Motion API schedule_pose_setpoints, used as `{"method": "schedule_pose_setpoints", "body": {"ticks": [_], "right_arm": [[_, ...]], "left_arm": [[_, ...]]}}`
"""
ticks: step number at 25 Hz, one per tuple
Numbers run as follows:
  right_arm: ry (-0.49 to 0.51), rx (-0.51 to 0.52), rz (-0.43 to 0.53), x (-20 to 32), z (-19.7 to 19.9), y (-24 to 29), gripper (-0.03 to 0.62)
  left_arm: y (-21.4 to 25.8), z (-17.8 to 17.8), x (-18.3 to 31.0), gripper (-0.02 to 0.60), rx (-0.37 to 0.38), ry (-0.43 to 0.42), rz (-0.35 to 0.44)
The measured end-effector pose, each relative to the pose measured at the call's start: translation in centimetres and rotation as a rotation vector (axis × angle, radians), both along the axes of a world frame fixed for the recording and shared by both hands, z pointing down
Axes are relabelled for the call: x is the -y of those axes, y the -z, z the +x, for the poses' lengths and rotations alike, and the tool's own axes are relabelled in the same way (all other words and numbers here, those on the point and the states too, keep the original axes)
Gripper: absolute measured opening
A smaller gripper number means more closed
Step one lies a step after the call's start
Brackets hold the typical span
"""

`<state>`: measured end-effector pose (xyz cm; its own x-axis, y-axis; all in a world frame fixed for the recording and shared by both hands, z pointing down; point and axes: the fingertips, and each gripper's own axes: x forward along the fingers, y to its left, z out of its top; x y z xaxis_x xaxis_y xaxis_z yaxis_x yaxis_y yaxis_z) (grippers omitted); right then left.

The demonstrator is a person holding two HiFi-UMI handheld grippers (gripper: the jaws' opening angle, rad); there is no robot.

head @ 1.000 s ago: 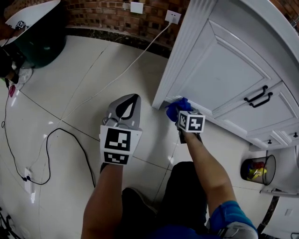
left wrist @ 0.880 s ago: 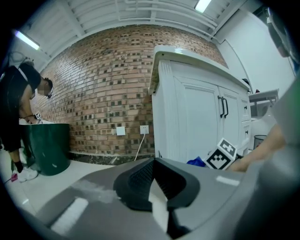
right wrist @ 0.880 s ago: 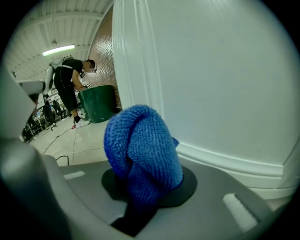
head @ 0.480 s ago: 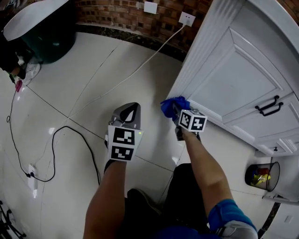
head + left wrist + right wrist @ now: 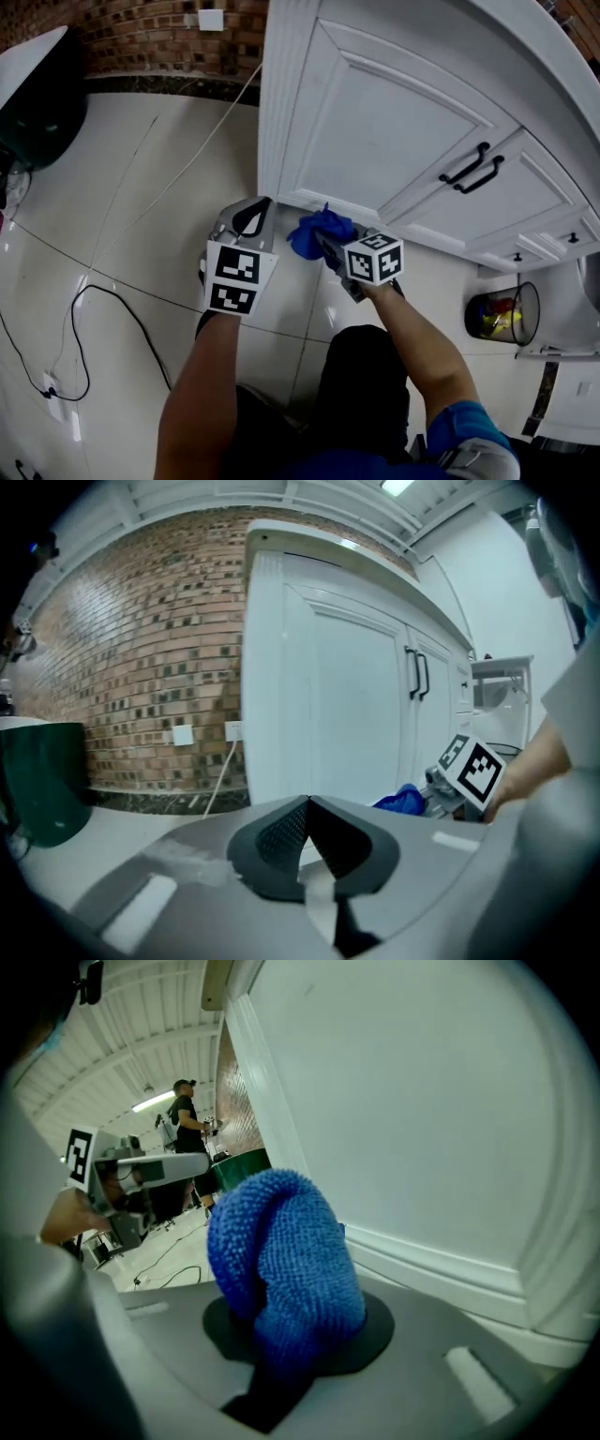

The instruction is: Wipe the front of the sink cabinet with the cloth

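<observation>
Cloth (image 5: 314, 234), blue and fluffy, is bunched into a wad and clamped between the jaws of the right gripper (image 5: 330, 251), with most of it bulging out past the tips. Held that way, the soft wad would meet the paint before the hard jaws do. It sits low down at the left end of the sink cabinet (image 5: 375, 141), by the bottom rail under the left door. Whether it actually presses on the rail or hangs just short of it cannot be told from either view. The low start suggests the wipe is at the bottom corner, with the wide door panels above yet to be covered.

Just beside it on the left, the left gripper (image 5: 307, 827) has its jaws closed together on nothing. It hangs idle over the floor (image 5: 122, 206), pointing at the cabinet's corner post, probably kept there only for balance.

On the cabinet front, two dark handles (image 5: 473, 169) stand out where the doors meet, and a sweeping cloth will likely have to go round them. A white cable (image 5: 202, 141) runs across the tiles to a socket (image 5: 212, 20) on the brick wall (image 5: 141, 37), passing close to the cabinet's left edge. A black cable (image 5: 103, 300) loops farther out. A small wire bin (image 5: 502, 314) stands to the right, well apart. A person (image 5: 187, 1129) stands far off in the room.
</observation>
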<state>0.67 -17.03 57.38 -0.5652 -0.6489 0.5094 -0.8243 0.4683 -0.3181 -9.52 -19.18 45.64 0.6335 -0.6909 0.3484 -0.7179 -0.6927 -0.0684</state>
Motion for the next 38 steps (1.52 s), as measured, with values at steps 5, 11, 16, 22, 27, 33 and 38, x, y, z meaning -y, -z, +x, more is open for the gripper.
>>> {"method": "schedule_pose_setpoints", "body": {"ticks": [5,11,16,22,27,33,38], "right_arm": [[-0.273,-0.044,-0.022,-5.8,14.4,-1.0,0.071],[-0.771,-0.118,-0.066,-14.4,34.0,-3.2,0.071],[-0.967,-0.189,-0.085,-18.1,44.7,-4.2,0.071],[-0.935,-0.224,-0.088,-17.8,47.1,-5.6,0.071],[-0.883,-0.226,-0.089,-16.2,45.6,-6.0,0.071],[-0.800,-0.215,-0.096,-13.8,40.9,-6.1,0.071],[-0.714,-0.200,-0.088,-10.8,35.1,-5.4,0.071]], "left_arm": [[-0.9,9.9,-2.8,0.002,0.026,-0.206,0.008],[-3.1,18.5,-5.7,0.002,0.046,-0.339,-0.036],[-4.5,22.8,-7.9,0.002,0.097,-0.395,-0.034],[-4.2,25.8,-9.8,0.002,0.007,-0.363,-0.083],[-2.8,24.6,-8.9,0.002,0.014,-0.317,-0.058],[0.0,19.0,-5.1,0.002,-0.094,-0.148,-0.069],[0.3,14.5,-3.1,0.002,-0.110,-0.083,-0.071]]}}
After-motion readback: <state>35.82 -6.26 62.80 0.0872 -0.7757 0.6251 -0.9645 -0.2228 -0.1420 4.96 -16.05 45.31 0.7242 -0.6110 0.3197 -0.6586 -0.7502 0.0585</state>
